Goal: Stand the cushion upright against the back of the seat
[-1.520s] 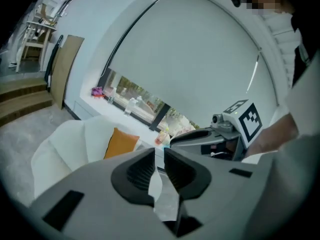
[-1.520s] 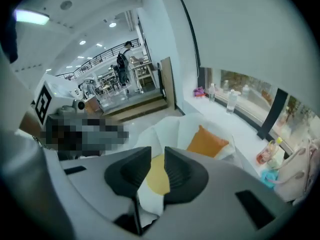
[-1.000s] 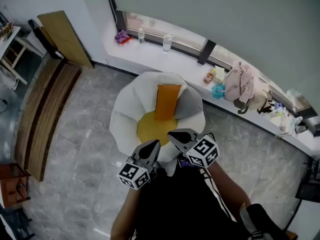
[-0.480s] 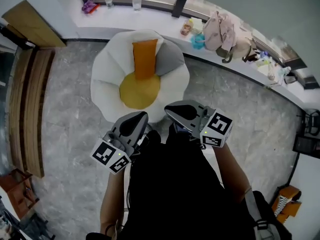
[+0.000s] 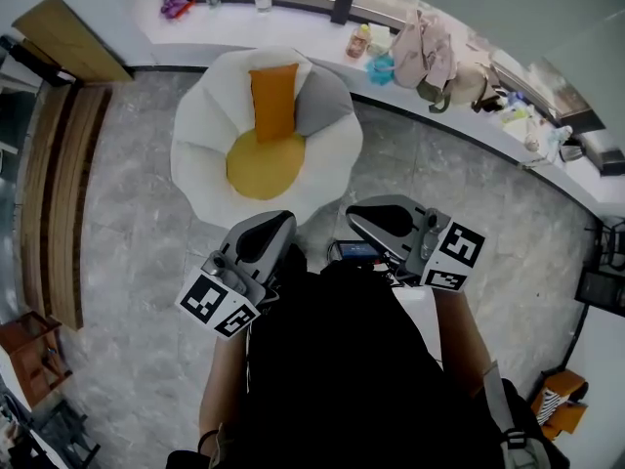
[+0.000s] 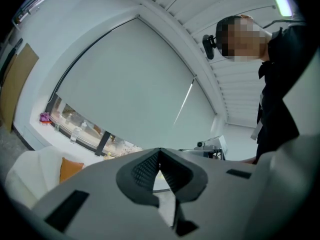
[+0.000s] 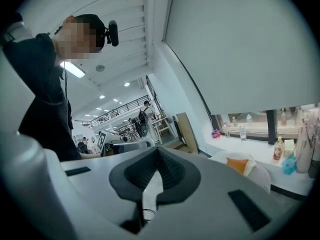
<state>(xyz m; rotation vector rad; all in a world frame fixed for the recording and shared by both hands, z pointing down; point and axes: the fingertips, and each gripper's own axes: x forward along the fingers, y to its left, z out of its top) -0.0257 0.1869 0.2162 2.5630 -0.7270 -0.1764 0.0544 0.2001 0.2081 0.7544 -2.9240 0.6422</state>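
An orange cushion point(image 5: 272, 101) stands upright against the back of the white petal-shaped chair point(image 5: 195, 154), above its round yellow seat pad point(image 5: 264, 164). A grey cushion point(image 5: 323, 102) leans beside it on the right. My left gripper point(image 5: 277, 223) and right gripper point(image 5: 357, 215) are held close to my body, well short of the chair, both shut and empty. The left gripper view shows its shut jaws point(image 6: 159, 152) with the orange cushion point(image 6: 70, 169) far off at lower left. In the right gripper view the jaws point(image 7: 158, 152) are shut and the cushion point(image 7: 237, 164) lies at the right.
A white window ledge point(image 5: 293, 22) behind the chair carries bottles, a glass and bags point(image 5: 430, 52). A wooden bench point(image 5: 54, 203) runs along the left, with a wooden board point(image 5: 73, 37) leaning on the wall. Grey marble floor surrounds the chair.
Both grippers have drawn back from the chair toward my body and risen. The chair now sits farther away in the head view. The cushion has kept its upright pose.
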